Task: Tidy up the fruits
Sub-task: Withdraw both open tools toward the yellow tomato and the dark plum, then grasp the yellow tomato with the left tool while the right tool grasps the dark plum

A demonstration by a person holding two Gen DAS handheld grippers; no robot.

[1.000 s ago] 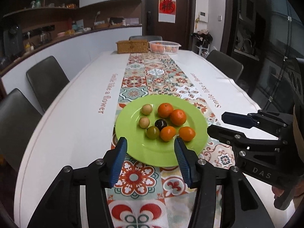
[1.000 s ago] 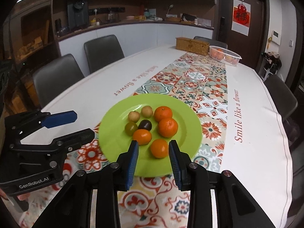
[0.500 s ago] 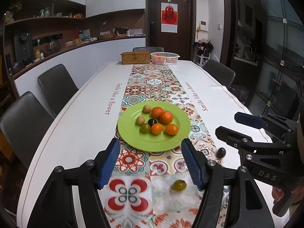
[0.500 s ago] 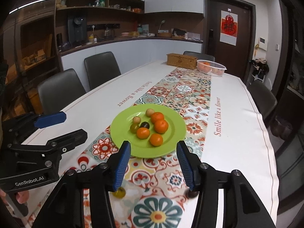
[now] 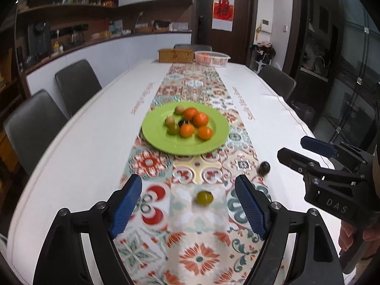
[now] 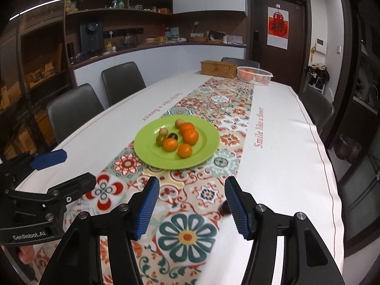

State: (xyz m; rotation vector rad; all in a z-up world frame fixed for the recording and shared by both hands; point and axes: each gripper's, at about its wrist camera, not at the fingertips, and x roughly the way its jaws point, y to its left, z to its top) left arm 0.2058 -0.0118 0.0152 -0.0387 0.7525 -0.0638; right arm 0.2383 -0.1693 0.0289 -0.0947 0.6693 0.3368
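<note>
A green plate [image 5: 154, 130] [image 6: 147, 147] on the patterned table runner holds several oranges [image 5: 187, 130] [image 6: 185, 150] and small green, tan and dark fruits. A loose green fruit [image 5: 204, 197] lies on the runner between the fingers of my left gripper [image 5: 190, 204], which is open and empty. A loose dark fruit [image 5: 264, 167] [image 6: 224, 210] lies on the runner's right side, partly hidden behind the right finger of my right gripper [image 6: 191, 204], which is open and empty. Each gripper also shows in the other's view: the right [image 5: 306, 154], the left [image 6: 64, 171].
A wicker box [image 5: 175, 55] [image 6: 218, 68] and a white basket of oranges [image 5: 212, 57] [image 6: 254, 73] stand at the table's far end. Dark chairs [image 5: 33, 128] [image 6: 73, 109] line both sides. A counter runs along the left wall.
Both grippers have pulled back from the plate toward the near end of the table and opened wider. The loose green and dark fruits have come into view near the fingers.
</note>
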